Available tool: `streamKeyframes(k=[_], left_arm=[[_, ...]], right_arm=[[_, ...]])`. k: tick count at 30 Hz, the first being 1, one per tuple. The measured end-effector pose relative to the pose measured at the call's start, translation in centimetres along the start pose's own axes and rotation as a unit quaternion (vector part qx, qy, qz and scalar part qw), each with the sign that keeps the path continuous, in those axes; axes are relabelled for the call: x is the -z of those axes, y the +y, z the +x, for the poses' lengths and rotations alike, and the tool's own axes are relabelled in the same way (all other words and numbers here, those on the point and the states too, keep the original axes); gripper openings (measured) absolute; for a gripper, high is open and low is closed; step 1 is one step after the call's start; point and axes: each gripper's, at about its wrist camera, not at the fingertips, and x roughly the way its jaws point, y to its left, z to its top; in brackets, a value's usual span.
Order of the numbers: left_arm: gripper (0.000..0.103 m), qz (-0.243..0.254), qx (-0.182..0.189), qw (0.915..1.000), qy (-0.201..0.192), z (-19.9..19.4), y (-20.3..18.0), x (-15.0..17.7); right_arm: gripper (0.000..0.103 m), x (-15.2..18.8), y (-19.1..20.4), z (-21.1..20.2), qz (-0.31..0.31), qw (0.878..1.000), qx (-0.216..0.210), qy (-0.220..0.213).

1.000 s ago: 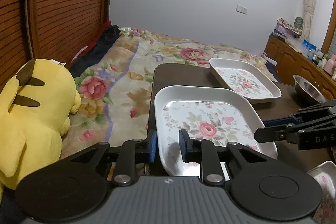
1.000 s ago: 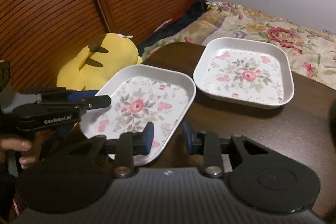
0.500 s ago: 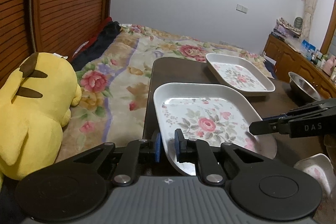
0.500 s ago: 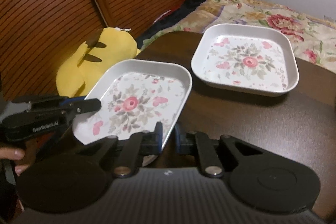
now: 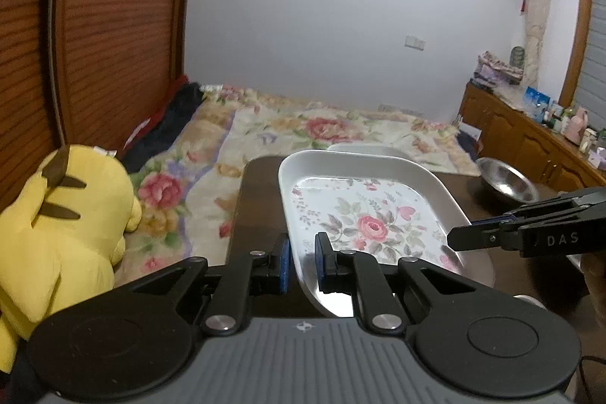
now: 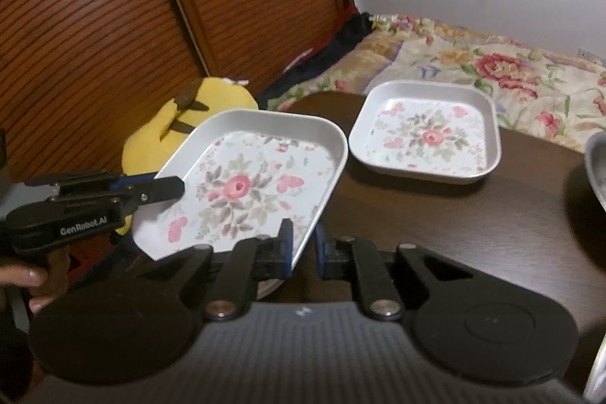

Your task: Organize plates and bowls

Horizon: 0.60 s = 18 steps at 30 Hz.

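The dark brown wooden table (image 6: 473, 211) is cut off on the right, as is the steel bowl (image 5: 505, 180), only a sliver of which shows in the right wrist view. 2 white rounded-square plates with a pink rose print are in sight. The nearer plate (image 6: 246, 184) is held off the table, tilted, its near corner hidden behind the gripper bodies. The farther plate (image 6: 428, 135) lies flat on the table, mostly hidden in the left wrist view. The left gripper (image 5: 303, 262) clamps the nearer plate's left rim; the right gripper (image 6: 303, 245) clamps its right rim. 1 yellow plush toy (image 5: 60, 230) lies beside the table, partly cut off.
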Motion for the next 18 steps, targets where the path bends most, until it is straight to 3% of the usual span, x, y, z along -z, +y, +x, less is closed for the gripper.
streamKeyframes(k=[18], left_arm=[[0.015, 0.041, 0.025, 0.9987, -0.017, -3.7, -6.0, 0.0]], right_arm=[[0.014, 2.4, -1.7, -7.0, 0.012, 0.999, 0.013, -0.050]])
